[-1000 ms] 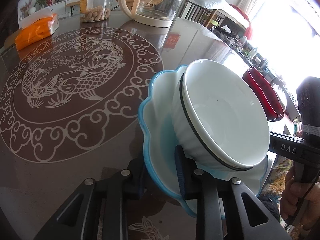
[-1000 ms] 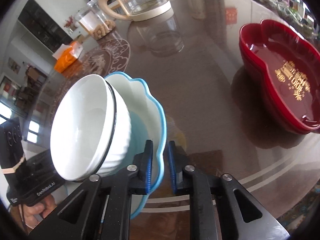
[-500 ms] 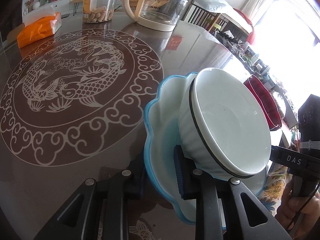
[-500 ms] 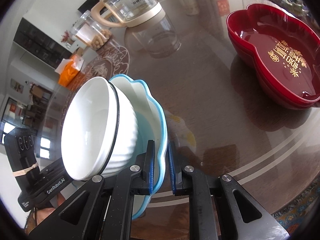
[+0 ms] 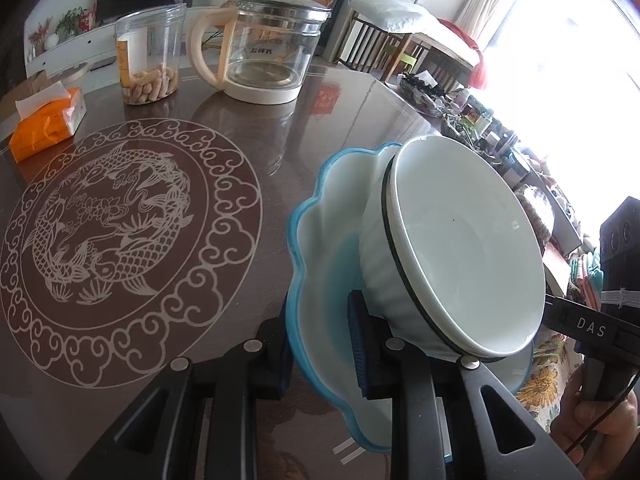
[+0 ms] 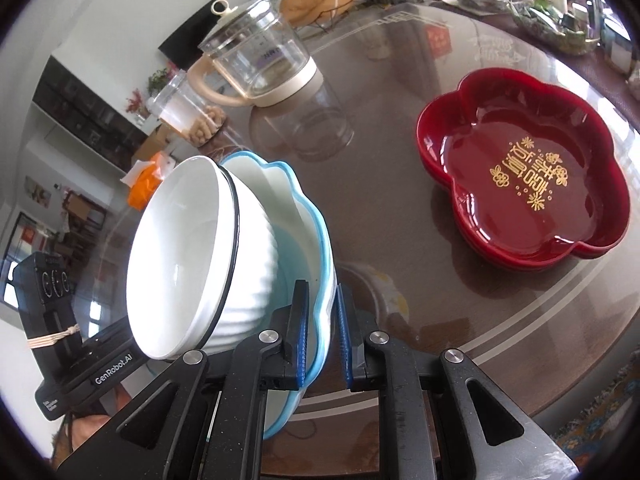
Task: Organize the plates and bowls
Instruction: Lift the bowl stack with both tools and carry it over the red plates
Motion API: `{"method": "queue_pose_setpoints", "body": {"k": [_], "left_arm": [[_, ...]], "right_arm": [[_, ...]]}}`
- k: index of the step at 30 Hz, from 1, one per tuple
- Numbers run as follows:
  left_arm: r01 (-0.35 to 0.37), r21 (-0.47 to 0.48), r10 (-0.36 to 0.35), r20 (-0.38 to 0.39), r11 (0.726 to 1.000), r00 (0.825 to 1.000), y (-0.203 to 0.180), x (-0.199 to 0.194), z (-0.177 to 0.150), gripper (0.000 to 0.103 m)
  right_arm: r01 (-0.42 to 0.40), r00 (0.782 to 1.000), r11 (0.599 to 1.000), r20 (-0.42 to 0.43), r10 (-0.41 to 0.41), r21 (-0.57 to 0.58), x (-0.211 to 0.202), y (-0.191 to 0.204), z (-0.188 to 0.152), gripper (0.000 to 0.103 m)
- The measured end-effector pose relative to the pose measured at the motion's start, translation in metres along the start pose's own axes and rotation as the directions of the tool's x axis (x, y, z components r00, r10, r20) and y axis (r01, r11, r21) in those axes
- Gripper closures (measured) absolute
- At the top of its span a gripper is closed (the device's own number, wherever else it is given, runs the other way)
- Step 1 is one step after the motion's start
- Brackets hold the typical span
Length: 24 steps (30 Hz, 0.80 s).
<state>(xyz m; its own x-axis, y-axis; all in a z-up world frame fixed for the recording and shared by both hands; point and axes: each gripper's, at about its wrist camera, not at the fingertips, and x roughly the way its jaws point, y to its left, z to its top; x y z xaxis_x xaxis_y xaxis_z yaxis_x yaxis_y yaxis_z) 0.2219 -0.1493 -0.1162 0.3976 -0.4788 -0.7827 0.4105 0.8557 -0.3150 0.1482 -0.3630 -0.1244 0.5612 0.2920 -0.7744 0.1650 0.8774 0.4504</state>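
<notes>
Only right view, red tray (image 6: 524, 184) visible

The left gripper (image 5: 318, 354) is clamping one edge of a blue scalloped plate (image 5: 316, 248), one finger on each face. The right gripper (image 6: 322, 338) is pinching the opposite rim, fingers nearly closed, both pointing toward each other.

At the right edge of the left wrist view we read "DAS" in white on the black body of the right gripper (image 5: 588, 326). At the lower left of the right wrist view we read "GenRobot.AI" in white on the black body of the left gripper (image 6: 114, 369). The glossy red flower-shaped tray (image 6: 520, 184) bears gold characters, and the clear glass kettle with cream base (image 5: 262, 50) carries dark print; we cannot read either.
</notes>
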Motion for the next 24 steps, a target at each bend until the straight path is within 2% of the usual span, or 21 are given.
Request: {"method": "queue_pose_setpoints", "body": {"k": [7, 13, 19, 24], "left_arm": [[0.030, 0.089, -0.032, 0.026, 0.996, 0.999, -0.063, 0.010, 0.044, 0.080], [0.072, 0.143, -0.075, 0.014, 0.987, 0.997, -0.117, 0.047, 0.072, 0.080], [0.071, 0.187, -0.067, -0.028, 0.980, 0.997, -0.153, 0.103, 0.083, 0.080], [0.051, 0.223, -0.035, -0.073, 0.974, 0.997, -0.164, 0.134, 0.073, 0.080]], "right_arm": [[0.026, 0.996, 0.999, 0.080, -0.029, 0.041, -0.047, -0.032, 0.027, 0.088], [0.078, 0.987, 0.992, 0.134, -0.091, 0.098, -0.072, -0.075, 0.051, 0.088], [0.111, 0.981, 0.976, 0.136, -0.137, 0.186, -0.068, -0.133, 0.066, 0.088], [0.133, 0.982, 0.963, 0.098, -0.160, 0.234, -0.049, -0.169, 0.061, 0.088]]}}
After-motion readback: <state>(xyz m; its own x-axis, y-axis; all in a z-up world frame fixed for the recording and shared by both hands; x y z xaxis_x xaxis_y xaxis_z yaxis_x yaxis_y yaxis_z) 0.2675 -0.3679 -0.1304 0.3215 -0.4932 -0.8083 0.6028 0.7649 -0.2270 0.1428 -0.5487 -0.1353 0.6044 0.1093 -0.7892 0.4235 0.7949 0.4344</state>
